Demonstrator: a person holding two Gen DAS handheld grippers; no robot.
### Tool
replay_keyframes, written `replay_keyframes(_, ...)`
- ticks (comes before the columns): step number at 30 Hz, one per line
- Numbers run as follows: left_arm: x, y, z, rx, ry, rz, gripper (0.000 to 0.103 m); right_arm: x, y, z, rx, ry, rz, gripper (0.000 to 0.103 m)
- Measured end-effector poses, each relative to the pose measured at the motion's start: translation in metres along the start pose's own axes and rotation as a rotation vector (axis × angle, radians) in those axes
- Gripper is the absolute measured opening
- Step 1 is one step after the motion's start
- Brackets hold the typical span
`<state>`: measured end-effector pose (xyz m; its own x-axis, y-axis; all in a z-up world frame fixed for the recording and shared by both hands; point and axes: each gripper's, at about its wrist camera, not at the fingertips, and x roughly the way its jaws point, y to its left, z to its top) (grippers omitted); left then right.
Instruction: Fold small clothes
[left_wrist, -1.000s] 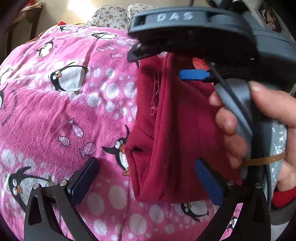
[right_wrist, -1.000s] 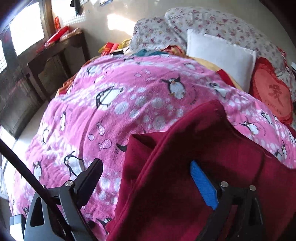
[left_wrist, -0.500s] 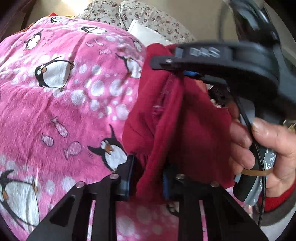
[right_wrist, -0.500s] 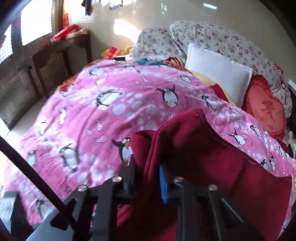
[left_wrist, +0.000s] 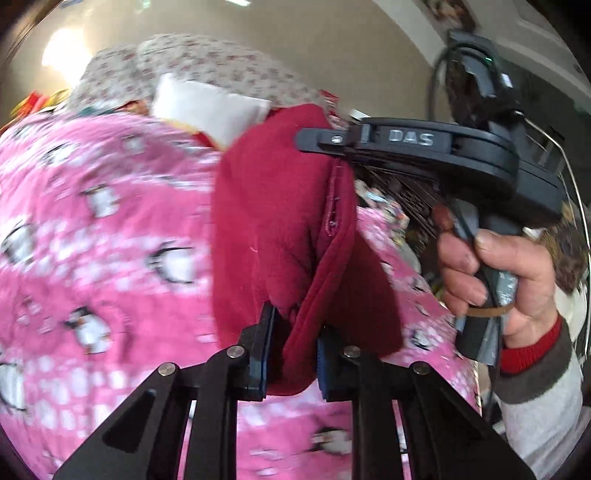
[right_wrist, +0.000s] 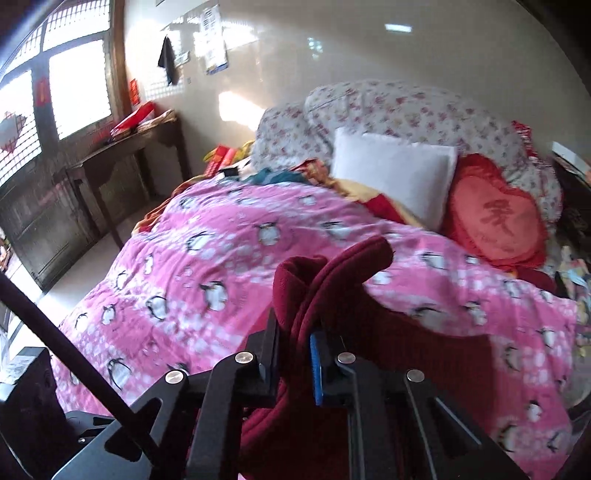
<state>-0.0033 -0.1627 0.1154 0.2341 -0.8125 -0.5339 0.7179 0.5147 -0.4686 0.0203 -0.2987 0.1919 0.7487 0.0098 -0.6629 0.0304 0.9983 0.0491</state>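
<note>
Left wrist view: dark red fleece garment (left_wrist: 266, 221), both grippers' jaws clamped on its edge, raised off pink penguin-print blanket (left_wrist: 92, 221) for folding; left gripper (left_wrist: 291, 354); right gripper (left_wrist: 332, 142).

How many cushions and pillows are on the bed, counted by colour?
White pillow: 1
Red heart cushion: 1
Flowery pillows: 2, the second beside it
Total: 4

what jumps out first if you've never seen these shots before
The dark red garment fills the middle of both views, bunched and pinched by the left gripper and right gripper. Beneath it spreads a loud pink penguin blanket, with a red heart cushion against the floral pillows behind.
</note>
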Motion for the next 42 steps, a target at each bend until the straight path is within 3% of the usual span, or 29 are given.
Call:
replay_keyframes(5,0.039,-0.055,0.003,0.073,0.063,-0.05,0.018,-0.035,-0.059,-0.018,0.077,-0.024,-0.049,0.012)
replay_keyframes(10,0.09,-0.089,-0.002,0.123,0.14,-0.044,0.018,-0.05,-0.114,-0.047,0.155,-0.026,-0.082,0.012)
replay_keyframes(18,0.133,-0.1,-0.016,0.133,0.203,0.004,0.018,-0.022,-0.168,-0.09,0.253,0.042,-0.126,0.012)
replay_keyframes(25,0.124,-0.1,-0.006,0.109,0.201,-0.004,0.019,0.002,-0.178,-0.098,0.29,0.06,-0.153,0.016)
replay_keyframes(26,0.116,-0.099,-0.004,0.098,0.196,-0.017,0.019,-0.004,-0.18,-0.098,0.303,0.043,-0.158,0.026)
replay_keyframes(27,0.109,-0.097,-0.005,0.089,0.192,-0.026,0.021,-0.01,-0.183,-0.098,0.315,0.027,-0.162,0.033)
replay_keyframes(29,0.087,-0.09,-0.005,0.095,0.174,-0.035,0.027,-0.025,-0.188,-0.099,0.329,0.003,-0.183,0.034)
replay_keyframes(31,0.071,-0.09,-0.003,0.121,0.149,0.011,0.034,-0.04,-0.19,-0.1,0.344,-0.009,-0.203,0.034)
replay_keyframes(33,0.056,-0.084,0.0,0.146,0.12,0.046,0.038,-0.058,-0.19,-0.104,0.363,-0.029,-0.178,0.034)
replay_keyframes(36,0.048,-0.072,0.001,0.161,0.087,0.145,0.044,-0.076,-0.174,-0.11,0.364,-0.042,-0.061,0.035)
replay_keyframes(42,0.087,-0.045,-0.014,0.118,0.175,0.309,0.044,-0.068,-0.111,-0.122,0.238,0.005,0.151,0.035)
